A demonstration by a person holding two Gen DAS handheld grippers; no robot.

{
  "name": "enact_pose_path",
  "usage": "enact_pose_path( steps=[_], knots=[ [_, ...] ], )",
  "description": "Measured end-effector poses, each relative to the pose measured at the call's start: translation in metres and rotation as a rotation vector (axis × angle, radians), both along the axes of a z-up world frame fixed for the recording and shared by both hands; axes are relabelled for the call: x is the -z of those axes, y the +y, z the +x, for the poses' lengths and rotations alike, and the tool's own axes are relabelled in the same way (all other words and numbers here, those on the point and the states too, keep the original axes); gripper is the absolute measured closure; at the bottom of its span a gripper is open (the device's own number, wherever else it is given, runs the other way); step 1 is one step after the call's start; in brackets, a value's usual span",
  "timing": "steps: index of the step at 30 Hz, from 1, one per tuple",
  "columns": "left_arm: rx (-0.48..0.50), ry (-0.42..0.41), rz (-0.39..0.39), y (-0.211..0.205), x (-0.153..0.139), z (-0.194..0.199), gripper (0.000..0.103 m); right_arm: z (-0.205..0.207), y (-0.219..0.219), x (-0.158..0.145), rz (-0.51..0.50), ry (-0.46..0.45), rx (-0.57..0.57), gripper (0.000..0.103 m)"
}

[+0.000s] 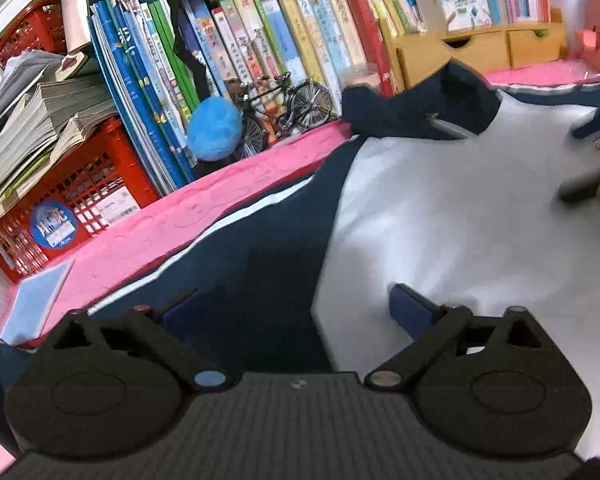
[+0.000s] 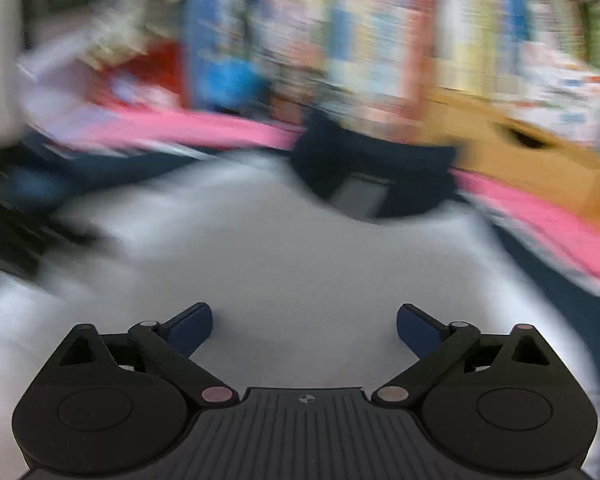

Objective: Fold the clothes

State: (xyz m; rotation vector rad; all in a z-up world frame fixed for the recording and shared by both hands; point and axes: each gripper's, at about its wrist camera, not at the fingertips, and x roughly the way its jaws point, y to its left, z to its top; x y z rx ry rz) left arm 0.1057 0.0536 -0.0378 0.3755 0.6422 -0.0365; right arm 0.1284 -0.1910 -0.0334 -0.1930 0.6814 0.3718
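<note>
A white and navy jacket [image 1: 440, 208] lies spread on the pink table [image 1: 148, 236], its navy collar [image 1: 416, 108] toward the bookshelf and a navy sleeve [image 1: 260, 248] along its left side. My left gripper [image 1: 296, 308] is open and empty, low over the seam between sleeve and white body. The right gripper shows blurred at the far right of the left wrist view [image 1: 596, 152]. In the right wrist view, which is motion-blurred, my right gripper [image 2: 304, 328] is open and empty above the jacket's white body [image 2: 284, 256], facing the collar [image 2: 372, 176].
Books [image 1: 260, 40] line the back of the table. A red crate [image 1: 72, 200] with stacked papers stands at left, a blue fuzzy ball [image 1: 214, 128] and a model bicycle [image 1: 288, 108] in front of the books, and wooden drawers [image 1: 480, 48] at back right.
</note>
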Motion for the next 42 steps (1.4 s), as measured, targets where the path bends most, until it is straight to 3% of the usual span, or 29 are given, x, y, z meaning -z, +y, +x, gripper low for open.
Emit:
enact_pose_path(
  steps=[2, 4, 5, 6, 7, 8, 9, 11, 13, 15, 17, 20, 23, 25, 33, 34, 37, 39, 40, 42],
  knots=[
    [-0.094, -0.016, 0.048, 0.017, 0.003, 0.011, 0.000, 0.023, -0.048, 0.006, 0.028, 0.014, 0.121, 0.001],
    [-0.263, -0.007, 0.113, 0.039, 0.002, 0.031, 0.004, 0.048, -0.101, 0.005, 0.009, 0.010, 0.383, 0.002],
    [-0.344, -0.003, 0.145, 0.049, 0.001, 0.041, 0.025, 0.061, -0.127, 0.004, -0.002, 0.008, 0.517, 0.002],
    [-0.393, -0.005, 0.147, 0.056, -0.004, 0.045, 0.037, 0.068, -0.147, 0.000, 0.002, 0.031, 0.638, 0.020],
    [-0.362, -0.018, 0.057, 0.057, -0.014, 0.042, 0.045, 0.065, -0.156, -0.007, 0.037, 0.027, 0.669, 0.039],
    [-0.330, -0.030, -0.033, 0.059, -0.024, 0.038, 0.045, 0.062, -0.164, -0.014, 0.075, 0.021, 0.691, 0.042],
    [-0.289, -0.037, -0.108, 0.056, -0.032, 0.036, 0.044, 0.053, -0.160, -0.020, 0.128, -0.008, 0.625, 0.042],
    [-0.137, -0.004, -0.142, 0.020, -0.033, 0.037, 0.038, 0.040, -0.128, -0.027, 0.134, -0.046, 0.442, 0.043],
    [0.008, 0.029, -0.170, -0.015, -0.032, 0.039, 0.038, 0.037, -0.081, -0.022, 0.078, -0.024, 0.254, 0.057],
    [0.089, 0.064, -0.141, -0.044, -0.016, 0.057, 0.038, 0.043, -0.042, -0.011, 0.059, 0.025, 0.147, 0.069],
    [0.108, 0.087, -0.097, -0.066, 0.001, 0.077, 0.038, 0.052, -0.012, -0.004, 0.026, 0.025, 0.094, 0.071],
    [0.022, 0.054, -0.118, -0.053, 0.007, 0.104, 0.036, 0.079, -0.003, -0.002, 0.014, -0.008, 0.153, 0.071],
    [-0.063, 0.021, -0.138, -0.040, 0.013, 0.130, 0.025, 0.108, -0.026, 0.001, 0.042, -0.020, 0.214, 0.070],
    [-0.117, 0.002, -0.149, -0.032, 0.017, 0.146, 0.019, 0.119, -0.035, 0.004, 0.047, -0.026, 0.231, 0.052],
    [-0.198, 0.011, -0.132, -0.027, 0.013, 0.151, 0.001, 0.146, -0.051, 0.007, 0.064, 0.000, 0.256, 0.030],
    [-0.208, 0.012, -0.130, -0.026, 0.012, 0.152, 0.002, 0.144, -0.049, 0.006, 0.049, -0.003, 0.268, 0.021],
    [-0.185, 0.037, -0.201, -0.020, 0.000, 0.122, 0.016, 0.093, -0.046, 0.000, 0.036, -0.024, 0.188, 0.014],
    [-0.136, 0.041, -0.274, -0.019, -0.012, 0.089, 0.016, 0.058, -0.044, -0.004, 0.028, -0.038, 0.132, 0.013],
    [-0.105, 0.037, -0.293, -0.022, -0.017, 0.068, 0.015, 0.041, -0.043, -0.005, 0.024, -0.045, 0.105, 0.005],
    [-0.037, 0.041, -0.284, -0.029, -0.020, 0.026, 0.014, 0.006, -0.041, -0.009, 0.015, -0.059, 0.049, 0.000]
  ],
)
